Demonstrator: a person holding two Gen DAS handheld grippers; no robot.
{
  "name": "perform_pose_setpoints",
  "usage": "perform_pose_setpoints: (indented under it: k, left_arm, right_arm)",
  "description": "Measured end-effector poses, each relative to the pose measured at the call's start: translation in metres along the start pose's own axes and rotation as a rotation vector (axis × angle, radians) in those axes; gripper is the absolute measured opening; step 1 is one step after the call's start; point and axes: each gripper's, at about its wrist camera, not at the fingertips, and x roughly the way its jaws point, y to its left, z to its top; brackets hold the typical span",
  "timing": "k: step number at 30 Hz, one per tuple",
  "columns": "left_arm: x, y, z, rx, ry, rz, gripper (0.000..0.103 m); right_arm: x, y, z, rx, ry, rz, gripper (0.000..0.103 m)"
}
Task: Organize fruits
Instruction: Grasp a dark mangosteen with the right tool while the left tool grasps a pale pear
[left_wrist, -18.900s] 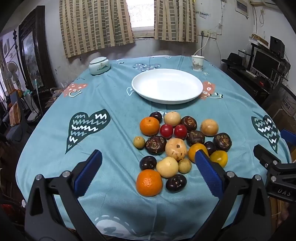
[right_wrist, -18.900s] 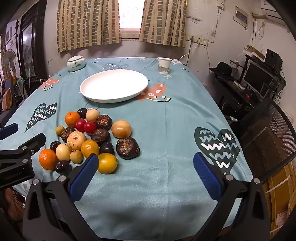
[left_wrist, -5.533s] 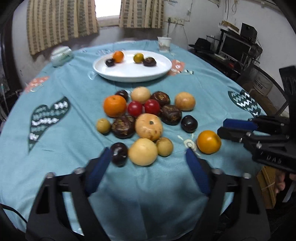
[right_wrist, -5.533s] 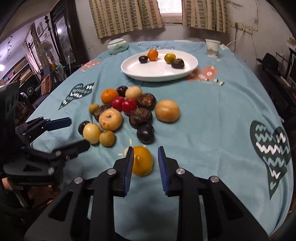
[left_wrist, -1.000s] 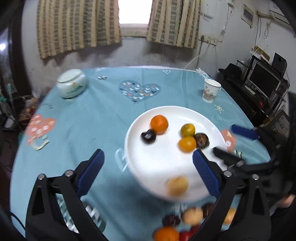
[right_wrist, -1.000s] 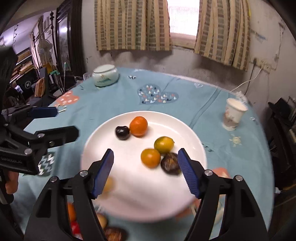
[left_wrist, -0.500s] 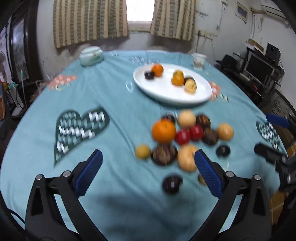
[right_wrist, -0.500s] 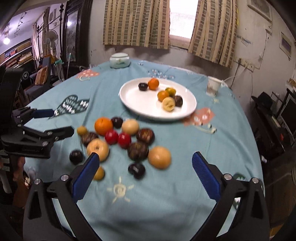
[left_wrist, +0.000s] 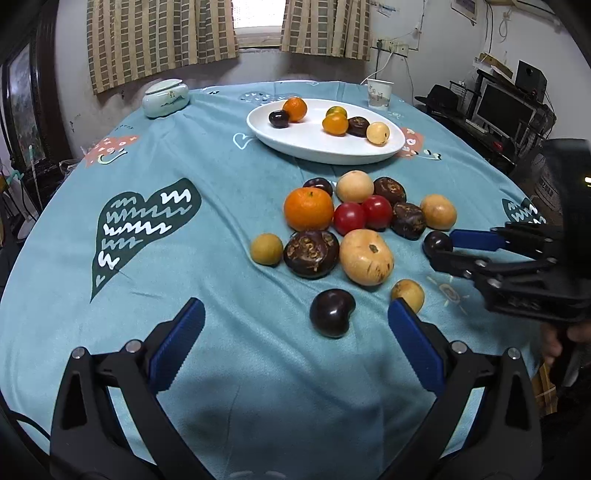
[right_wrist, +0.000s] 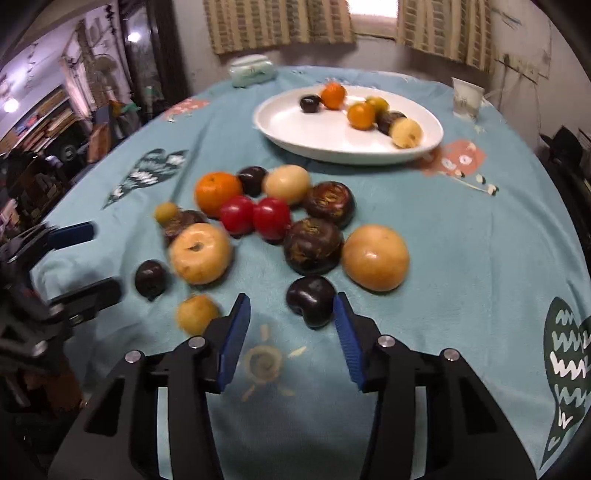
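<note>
From left wrist view: left gripper low at 6 o'clock, jaws wide apart, gripping nothing. Dark plum just ahead between the blue pads, nearer the 3 o'clock pad. Loose fruit pile at centre on teal tablecloth. White plate at 12 o'clock, carrying six fruits. Right gripper reaching in from 3 o'clock, tips against a small dark fruit, jaws part open. Green lidded jar at 11 o'clock, paper cup at 1 o'clock.

From right wrist view: right gripper jaws apart, flanking same small dark fruit, contact unclear. Plate at 12 o'clock. Left gripper at 9 o'clock, blurred, jaws spread.
</note>
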Motion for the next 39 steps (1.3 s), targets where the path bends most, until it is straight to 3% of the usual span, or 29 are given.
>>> perform_pose_setpoints:
  k: [4, 9, 15, 18, 20, 25, 28, 39]
  left_arm:
    - [-0.001, 0.005, 0.001, -0.013, 0.000, 0.001, 0.101]
    - [-0.001, 0.001, 0.006, -0.019, 0.002, -0.042, 0.101]
    - [0.008, -0.036, 0.021, 0.025, -0.002, -0.097, 0.100]
    - [0.026, -0.048, 0.030, 0.024, 0.046, -0.113, 0.088]
    - [0.036, -0.052, 0.031, 0.029, 0.083, -0.106, 0.071]
    - [0.054, -0.062, 0.033, 0.045, 0.116, -0.065, 0.063]
    - [0.059, -0.064, 0.036, 0.052, 0.113, -0.035, 0.043]
    - [0.055, -0.069, 0.031, 0.065, 0.118, -0.064, 0.040]
  right_arm:
    - [0.015, -0.004, 0.006, 0.020, 0.037, -0.013, 0.031]
    - [-0.001, -0.005, 0.002, 0.032, 0.018, 0.008, 0.031]
    - [-0.022, -0.020, -0.012, 0.075, 0.003, 0.016, 0.031]
    - [-0.031, -0.029, -0.019, 0.102, -0.015, 0.027, 0.031]
    - [-0.037, -0.036, -0.025, 0.124, -0.028, 0.037, 0.031]
    - [-0.042, -0.049, -0.030, 0.150, -0.041, 0.058, 0.031]
    - [-0.043, -0.054, -0.031, 0.159, -0.043, 0.071, 0.031]
    - [-0.046, -0.050, -0.031, 0.155, -0.051, 0.093, 0.031]
